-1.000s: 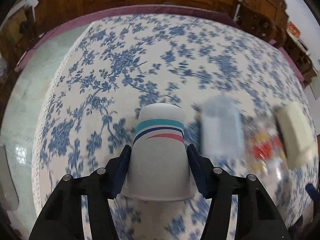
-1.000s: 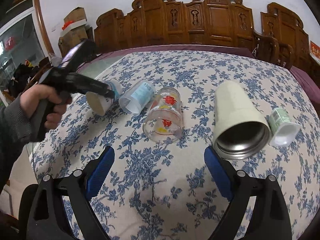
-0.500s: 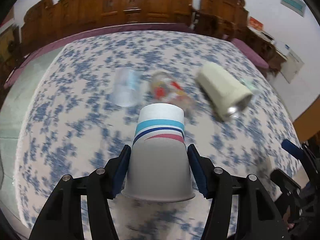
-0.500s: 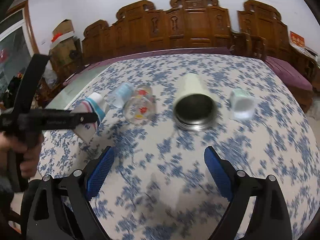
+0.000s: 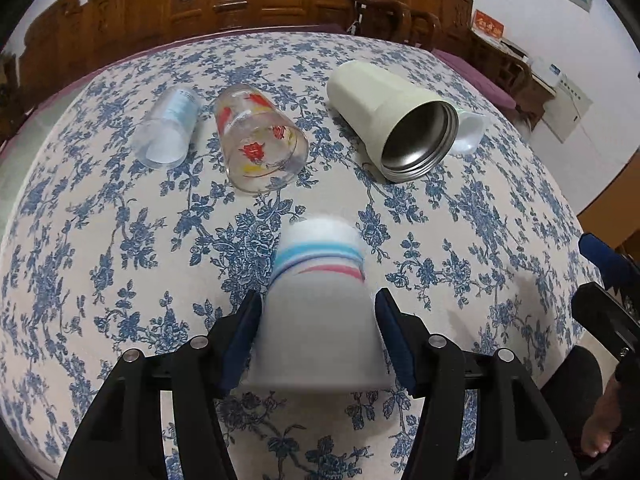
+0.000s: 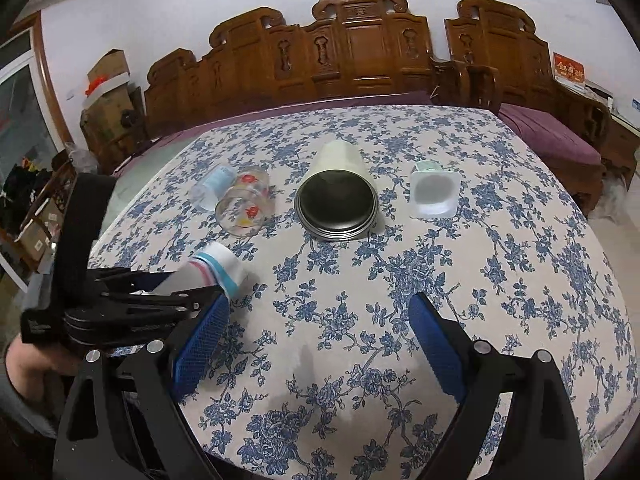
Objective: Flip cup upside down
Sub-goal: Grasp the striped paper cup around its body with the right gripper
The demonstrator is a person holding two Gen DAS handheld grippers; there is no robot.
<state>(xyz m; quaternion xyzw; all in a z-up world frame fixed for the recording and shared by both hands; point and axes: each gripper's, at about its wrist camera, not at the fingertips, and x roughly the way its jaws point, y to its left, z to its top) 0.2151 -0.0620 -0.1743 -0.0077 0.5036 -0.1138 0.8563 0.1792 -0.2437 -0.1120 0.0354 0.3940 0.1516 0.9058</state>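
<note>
My left gripper (image 5: 318, 332) is shut on a white paper cup (image 5: 318, 300) with teal, blue and red stripes, its closed base pointing away from me and down toward the tablecloth. In the right wrist view the same cup (image 6: 216, 270) tilts over the table's left part, held in the left gripper (image 6: 176, 296). My right gripper (image 6: 316, 344) is open and empty above the near table edge.
On the floral tablecloth (image 5: 460, 240) lie a clear plastic cup (image 5: 168, 128), a printed glass (image 5: 260, 148), a cream steel tumbler (image 5: 392, 116) and a small white cup (image 6: 434, 192), all on their sides. Carved wooden benches (image 6: 360, 56) stand behind.
My left gripper has swung round with the paper cup toward the row of lying cups and lowered. My right gripper has drawn back a little toward the near edge.
</note>
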